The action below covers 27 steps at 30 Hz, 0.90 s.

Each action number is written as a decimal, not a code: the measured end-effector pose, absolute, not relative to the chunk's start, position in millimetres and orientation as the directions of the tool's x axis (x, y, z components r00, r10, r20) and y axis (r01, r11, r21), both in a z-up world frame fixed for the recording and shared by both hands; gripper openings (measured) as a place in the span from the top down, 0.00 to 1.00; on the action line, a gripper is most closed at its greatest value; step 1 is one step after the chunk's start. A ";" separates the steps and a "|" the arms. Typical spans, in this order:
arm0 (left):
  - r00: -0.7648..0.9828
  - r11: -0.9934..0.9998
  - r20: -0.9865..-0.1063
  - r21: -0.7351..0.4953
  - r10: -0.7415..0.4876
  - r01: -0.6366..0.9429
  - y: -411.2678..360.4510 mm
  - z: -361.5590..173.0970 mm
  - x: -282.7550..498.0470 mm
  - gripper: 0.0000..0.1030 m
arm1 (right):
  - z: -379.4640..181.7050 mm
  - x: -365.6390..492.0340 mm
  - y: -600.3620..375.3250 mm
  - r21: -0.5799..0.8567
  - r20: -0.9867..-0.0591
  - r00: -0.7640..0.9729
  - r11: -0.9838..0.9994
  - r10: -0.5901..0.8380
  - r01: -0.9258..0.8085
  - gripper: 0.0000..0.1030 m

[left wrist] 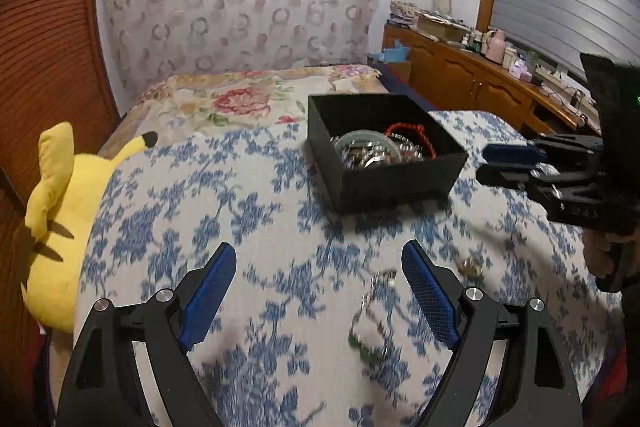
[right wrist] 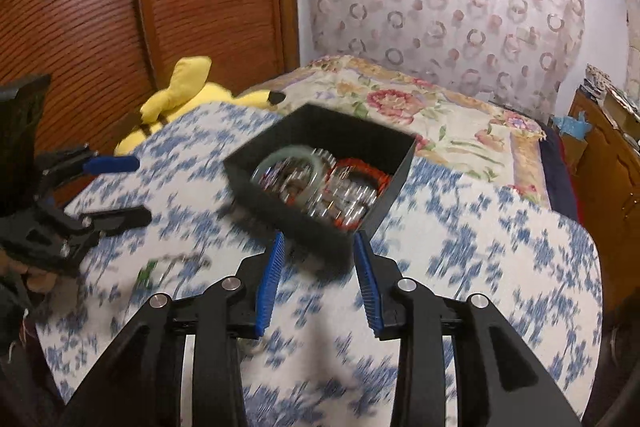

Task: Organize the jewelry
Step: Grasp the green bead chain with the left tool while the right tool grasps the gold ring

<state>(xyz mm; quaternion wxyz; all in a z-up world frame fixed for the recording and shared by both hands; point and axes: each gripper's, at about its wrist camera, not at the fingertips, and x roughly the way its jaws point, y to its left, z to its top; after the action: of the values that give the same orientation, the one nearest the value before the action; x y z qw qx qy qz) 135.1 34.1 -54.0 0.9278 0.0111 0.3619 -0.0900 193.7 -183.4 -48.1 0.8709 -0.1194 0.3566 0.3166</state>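
Observation:
A black open box point(left wrist: 384, 183) sits on the blue-flowered cloth point(left wrist: 240, 187) and holds a pale green bangle point(left wrist: 366, 143), a red braided bracelet point(left wrist: 412, 133) and shiny pieces. A chain with green beads point(left wrist: 372, 319) lies loose on the cloth, just inside the right finger of my left gripper point(left wrist: 319, 247), which is wide open and empty above it. A smaller piece point(left wrist: 472, 265) lies to its right. My right gripper point(right wrist: 319, 237) stands partly open with nothing between its pads, close in front of the near corner of the box point(right wrist: 280, 215). The blurred chain point(right wrist: 160, 267) shows at the left.
A yellow plush toy point(left wrist: 60, 219) lies at the cloth's left edge beside a wooden slatted wardrobe point(right wrist: 100, 7). A floral bedspread point(left wrist: 224, 103) lies beyond the box. A wooden sideboard point(left wrist: 480, 79) with bottles runs along the right. A hand point(left wrist: 604, 255) holds the right gripper.

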 end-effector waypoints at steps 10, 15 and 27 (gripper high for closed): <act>0.693 0.989 -0.708 -0.050 -0.134 0.140 48.1 -77.8 109.1 0.21 | -77.1 153.0 -163.1 0.013 -0.752 0.461 0.710 0.472 -0.704 0.79; 0.678 0.989 -0.724 -0.043 -0.127 0.140 51.8 -84.3 100.5 0.21 | -84.7 148.0 -153.2 0.002 -0.773 0.441 0.697 0.456 -0.717 0.83; 0.668 0.987 -0.733 -0.035 -0.131 0.155 46.9 -87.3 98.1 0.21 | -95.8 151.1 -150.2 -0.033 -0.792 0.446 0.701 0.417 -0.713 0.94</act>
<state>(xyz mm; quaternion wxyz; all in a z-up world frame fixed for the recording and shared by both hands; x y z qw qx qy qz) 98.1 46.9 -87.3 0.9131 0.0149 0.3998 -0.0783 151.1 -150.2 -95.8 0.8300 -0.1843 0.4018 0.3402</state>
